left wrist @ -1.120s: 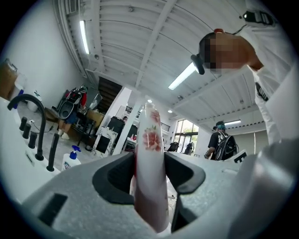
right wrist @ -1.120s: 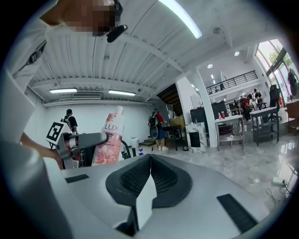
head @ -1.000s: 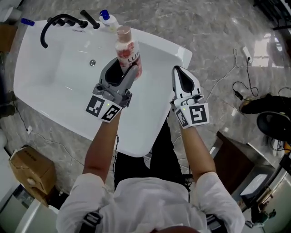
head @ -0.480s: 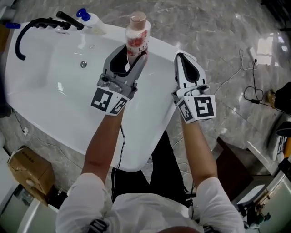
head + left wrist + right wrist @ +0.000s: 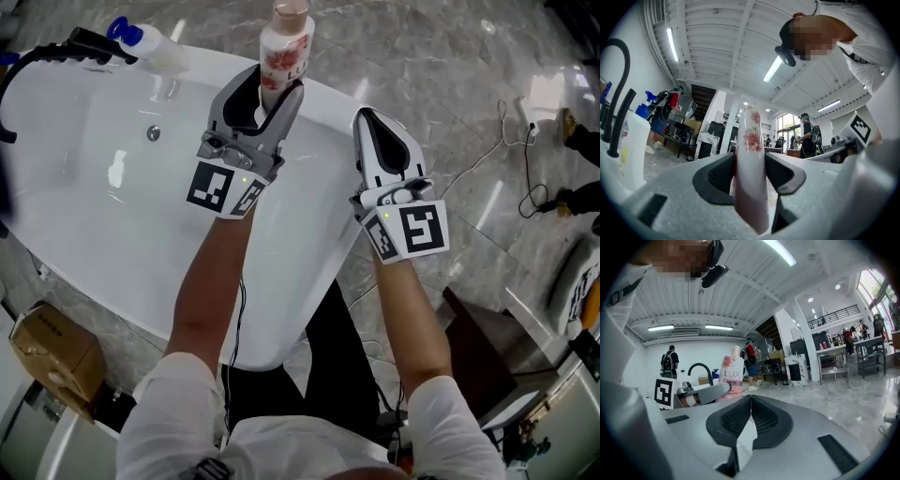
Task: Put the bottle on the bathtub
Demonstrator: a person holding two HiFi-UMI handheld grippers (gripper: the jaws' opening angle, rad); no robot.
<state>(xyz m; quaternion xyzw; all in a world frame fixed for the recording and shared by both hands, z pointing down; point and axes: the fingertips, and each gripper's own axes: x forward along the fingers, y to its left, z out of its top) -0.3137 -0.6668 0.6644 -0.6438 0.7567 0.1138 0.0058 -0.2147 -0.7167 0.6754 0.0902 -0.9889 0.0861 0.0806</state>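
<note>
The bottle (image 5: 284, 49) is white and pink with a floral print and a beige cap. It stands upright between the jaws of my left gripper (image 5: 269, 94), which is shut on it above the far rim of the white bathtub (image 5: 112, 225). In the left gripper view the bottle (image 5: 751, 159) fills the gap between both pads. My right gripper (image 5: 375, 131) hovers beside the tub's right rim, shut and holding nothing; in its own view its pads meet (image 5: 751, 401), and the bottle (image 5: 731, 376) shows to its left.
A black faucet (image 5: 56, 47) and a white bottle with a blue cap (image 5: 150, 45) sit at the tub's far left end. A drain (image 5: 153, 133) lies in the basin. A cardboard box (image 5: 42, 352) stands on the marble floor at left; cables (image 5: 511, 131) trail at right.
My left gripper has carried the bottle farther away, from over the basin to the far rim. The right gripper has stayed beside it, shut.
</note>
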